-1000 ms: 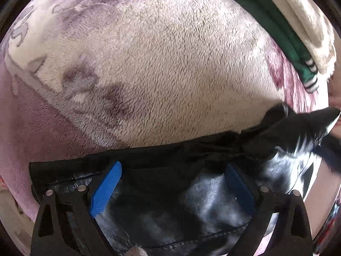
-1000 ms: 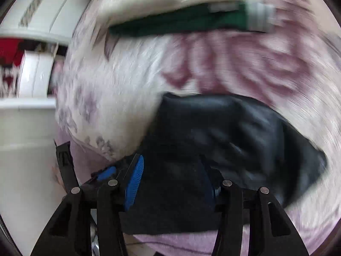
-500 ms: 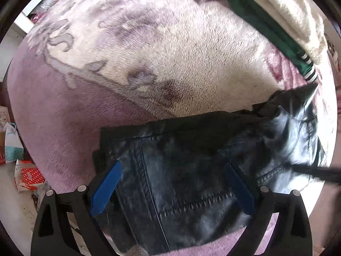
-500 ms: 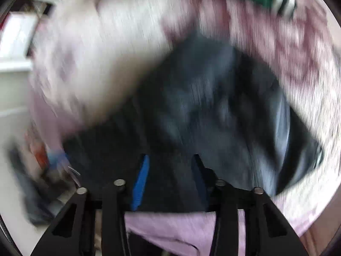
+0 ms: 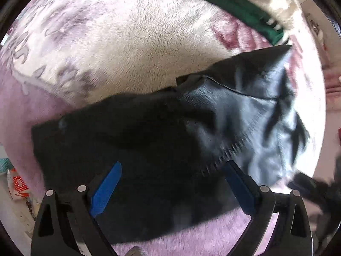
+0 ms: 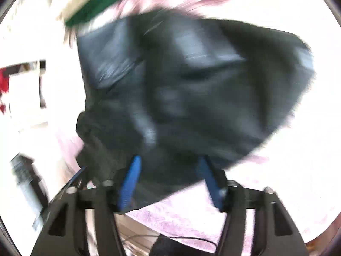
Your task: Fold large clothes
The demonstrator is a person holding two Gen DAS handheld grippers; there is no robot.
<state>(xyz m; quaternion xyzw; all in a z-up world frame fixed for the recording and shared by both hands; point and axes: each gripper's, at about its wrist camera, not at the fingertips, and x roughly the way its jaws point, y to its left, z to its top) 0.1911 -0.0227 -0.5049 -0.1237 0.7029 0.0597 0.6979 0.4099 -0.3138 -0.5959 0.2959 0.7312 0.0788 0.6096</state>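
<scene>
Lying crumpled across the middle of both views on a pink flowered blanket (image 5: 132,49): black jacket (image 5: 162,132). Left gripper (image 5: 172,188) spread wide, pinching nothing. Right gripper (image 6: 170,181) opening, jacket between its blue pads, contact blurred. Green garment (image 5: 230,2) at upper right.

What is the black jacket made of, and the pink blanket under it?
The black jacket looks like leather or faux leather: smooth, shiny, with stitched seams; which one can't be told. The pink blanket looks like soft plush fleece, matte and fuzzy with short fibres showing.
</scene>
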